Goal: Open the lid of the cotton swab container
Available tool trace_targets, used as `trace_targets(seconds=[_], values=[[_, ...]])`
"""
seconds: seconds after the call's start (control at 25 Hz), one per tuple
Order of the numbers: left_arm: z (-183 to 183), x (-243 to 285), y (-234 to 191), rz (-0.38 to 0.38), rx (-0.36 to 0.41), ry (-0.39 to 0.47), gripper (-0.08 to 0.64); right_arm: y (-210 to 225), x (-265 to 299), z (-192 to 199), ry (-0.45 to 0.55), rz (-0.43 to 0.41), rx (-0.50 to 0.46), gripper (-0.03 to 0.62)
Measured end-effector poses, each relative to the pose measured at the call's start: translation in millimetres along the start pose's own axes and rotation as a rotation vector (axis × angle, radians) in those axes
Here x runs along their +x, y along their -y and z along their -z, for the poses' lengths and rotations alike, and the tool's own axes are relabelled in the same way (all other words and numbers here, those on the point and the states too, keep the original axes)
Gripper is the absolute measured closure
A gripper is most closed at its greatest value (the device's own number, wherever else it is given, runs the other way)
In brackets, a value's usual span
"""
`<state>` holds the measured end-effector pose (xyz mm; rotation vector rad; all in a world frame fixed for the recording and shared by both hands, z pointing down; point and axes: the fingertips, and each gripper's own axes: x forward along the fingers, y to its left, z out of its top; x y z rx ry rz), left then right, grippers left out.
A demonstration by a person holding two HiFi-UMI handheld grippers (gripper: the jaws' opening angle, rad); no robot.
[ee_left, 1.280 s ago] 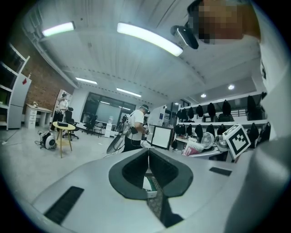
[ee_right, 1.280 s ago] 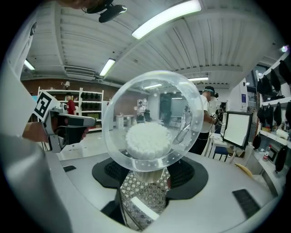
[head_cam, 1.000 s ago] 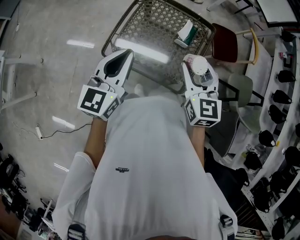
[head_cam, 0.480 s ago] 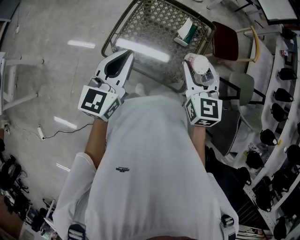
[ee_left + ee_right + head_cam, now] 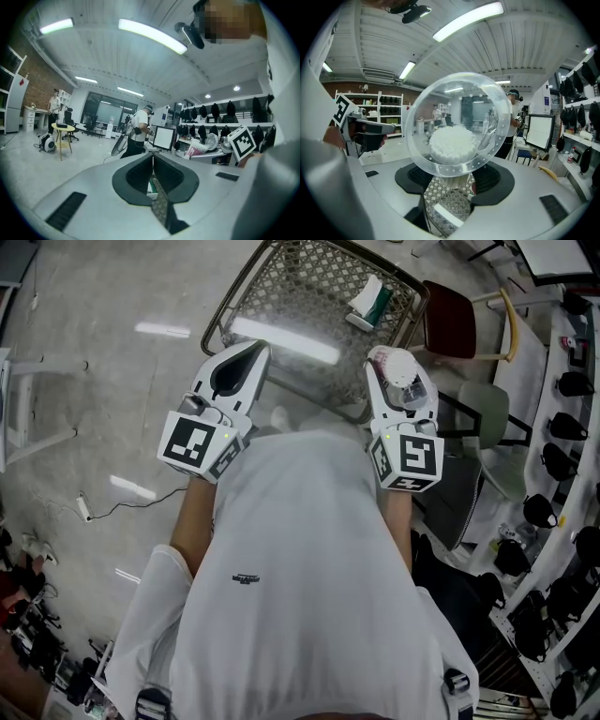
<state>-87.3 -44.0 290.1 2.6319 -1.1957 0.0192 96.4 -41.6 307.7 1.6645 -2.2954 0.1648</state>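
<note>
Currently, the task is at its preparatory stage: of the 2 actions it calls for, securing the container appears complete, while the opening of the lid is judged not yet begun. The right gripper [image 5: 399,371] has its jaws spread wide and clamped on the cotton swab container [image 5: 457,124], a clear round tub held in the air at the right of the scene, over the near edge of the wire mesh basket [image 5: 300,282]. In the right gripper view the pads press on the lower sides of the tub, and a packed white cluster of swab tips shows through the clear wall. No view shows a gap, a raised edge or a detached part, so the lid is judged to be still on; which end of the tub carries it cannot be made out. The left gripper [image 5: 253,351] is at the left, well apart from the container, with its jaws pressed together and nothing between them. Remaining work, as a judgement: bring the left gripper across to the container, spread its jaws, take hold of the lid, and lift or pry it free while the right gripper steadies the tub.
</note>
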Motion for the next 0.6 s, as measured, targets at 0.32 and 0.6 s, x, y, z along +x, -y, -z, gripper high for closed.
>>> trace_targets(seconds=[0.32, 0.6], values=[[-1.2, 4.6, 5.2, 0.008, 0.005, 0.0, 0.552, 5.8, -3.9, 0.7, 0.001, 0.008, 0.008, 0.351], [-3.2, 2.3, 6.8, 0.012, 0.004, 0.005, 0.552, 5.9, -4.0, 0.2, 0.0, 0.01, 0.014, 0.353]])
